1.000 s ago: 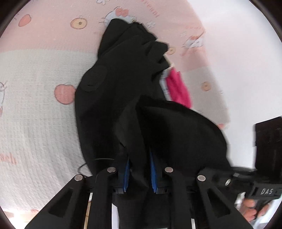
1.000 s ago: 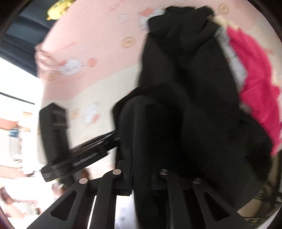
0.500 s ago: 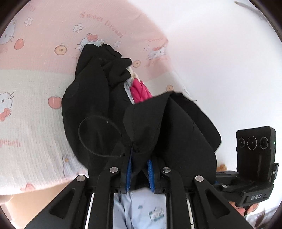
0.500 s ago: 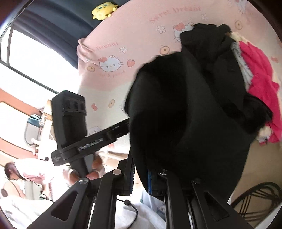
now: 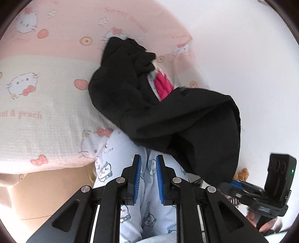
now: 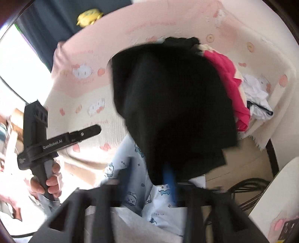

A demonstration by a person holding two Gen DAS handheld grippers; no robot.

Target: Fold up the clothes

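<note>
right gripper [image 6: 151,179]: smeared by motion in its own view, its jaws opening; the left finger is a dark streak, and the black garment [image 6: 173,104] hangs over the blue pad of the other, so contact cannot be told.
black garment edges: blurred in the right wrist view (sharp in the other).
clothes pile [image 5: 162,86]: mostly covered by black cloth near the bed's [image 5: 43,115] far edge; only a pink strip shows.
left gripper [image 5: 147,177]: linkage cut off by the lower edge.
bed print: lettering too faint to read at the far edge.
yellow toy [image 6: 89,16]: too blurred to identify.
</note>
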